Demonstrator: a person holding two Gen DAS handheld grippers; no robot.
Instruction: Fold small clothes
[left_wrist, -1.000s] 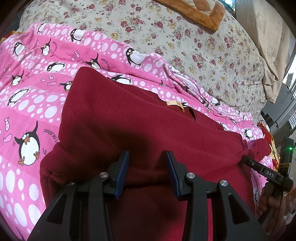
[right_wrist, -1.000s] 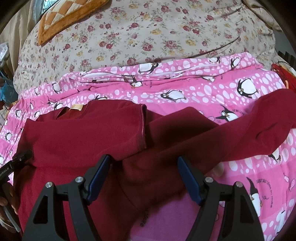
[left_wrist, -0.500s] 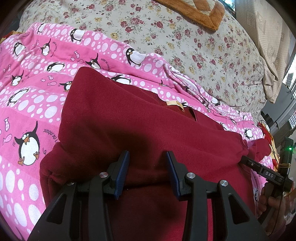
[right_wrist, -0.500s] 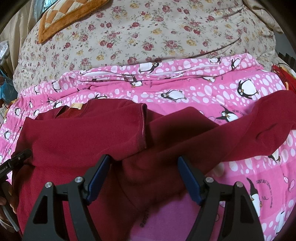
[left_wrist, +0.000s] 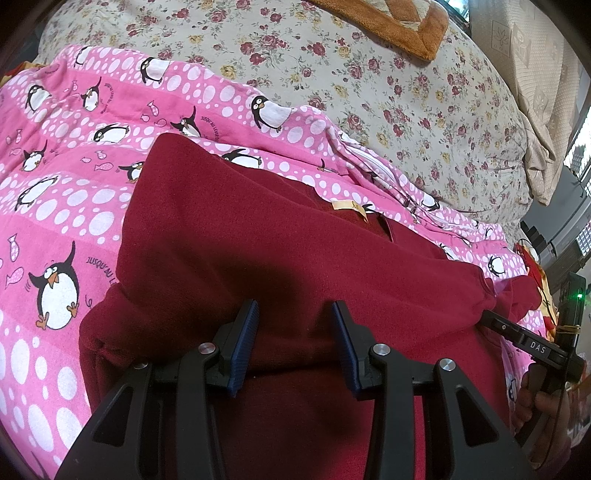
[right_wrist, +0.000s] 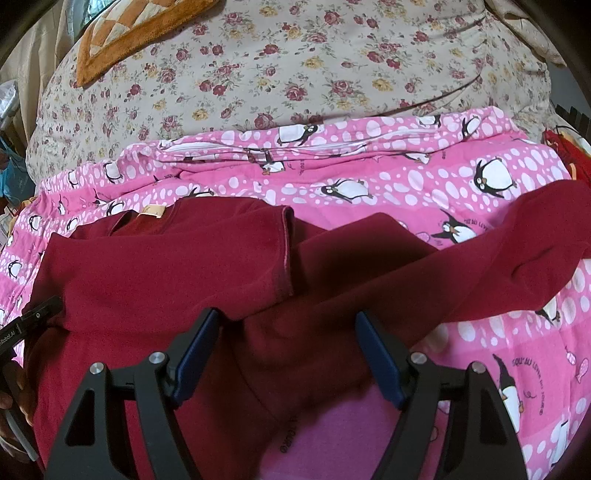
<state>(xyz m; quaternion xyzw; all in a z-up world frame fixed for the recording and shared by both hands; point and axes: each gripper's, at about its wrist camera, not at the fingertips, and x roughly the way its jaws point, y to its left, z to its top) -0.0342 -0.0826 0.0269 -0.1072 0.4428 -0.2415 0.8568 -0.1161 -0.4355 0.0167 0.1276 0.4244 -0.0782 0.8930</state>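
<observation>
While one maroon sweater (left_wrist: 280, 243) is lying on the penguin blanket (left_wrist: 74, 206), you are holding your left gripper (left_wrist: 293, 339) and right gripper (right_wrist: 288, 350) parted over its near edge, pink blanket lying bare beyond its sleeve (right_wrist: 517, 258).

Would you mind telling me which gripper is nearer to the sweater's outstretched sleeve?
Right. The right gripper hangs over the base of the outstretched sleeve; the left gripper sits at the maroon sweater's opposite, folded side.

Home bedroom. Bed spread with floral sheet (left_wrist: 369, 74); pink penguin-print quilt (left_wrist: 92, 206) with zip laid over it; orange-trimmed patchwork cushion (right_wrist: 136, 29) at far edge; beige textured cover (left_wrist: 535, 110) at side. Dark red garment (right_wrist: 166, 266) spread on quilt.
</observation>
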